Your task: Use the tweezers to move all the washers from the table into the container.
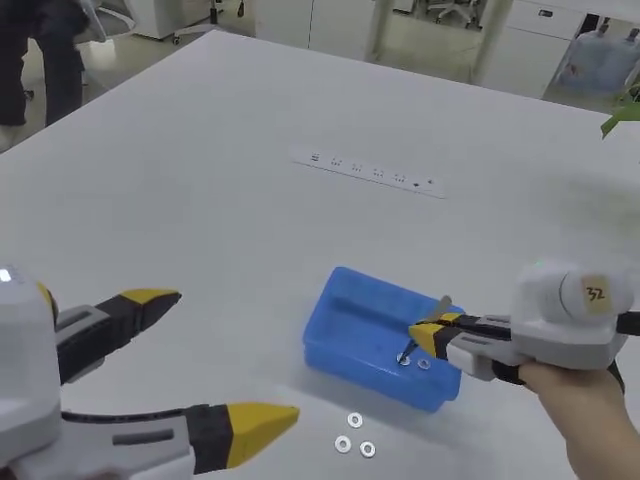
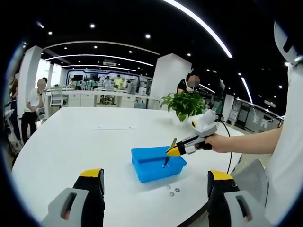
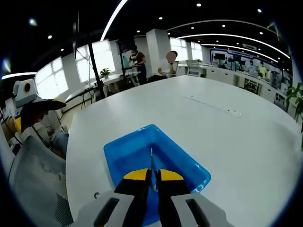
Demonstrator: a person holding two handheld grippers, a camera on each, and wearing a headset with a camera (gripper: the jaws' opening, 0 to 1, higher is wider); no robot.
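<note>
R tool [image 1: 425,336] pinches tweezers [image 1: 406,350], tips over blue container [image 1: 350,310] ahead. L tool [image 1: 237,352] spread wide; 3 washers [image 1: 355,434] on counter [image 1: 200,180] just right of it.

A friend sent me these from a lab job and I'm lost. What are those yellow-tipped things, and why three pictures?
No robot here: a person holds tongs in each hand. One picture comes from a headset camera looking down; the two round ones come from cameras riding on the tongs. The left tongs are open, holding nothing. The right tongs are shut on tweezers, whose tip reaches into a blue container. Three washers lie on the white table beside it; a power strip lies farther back.
</note>
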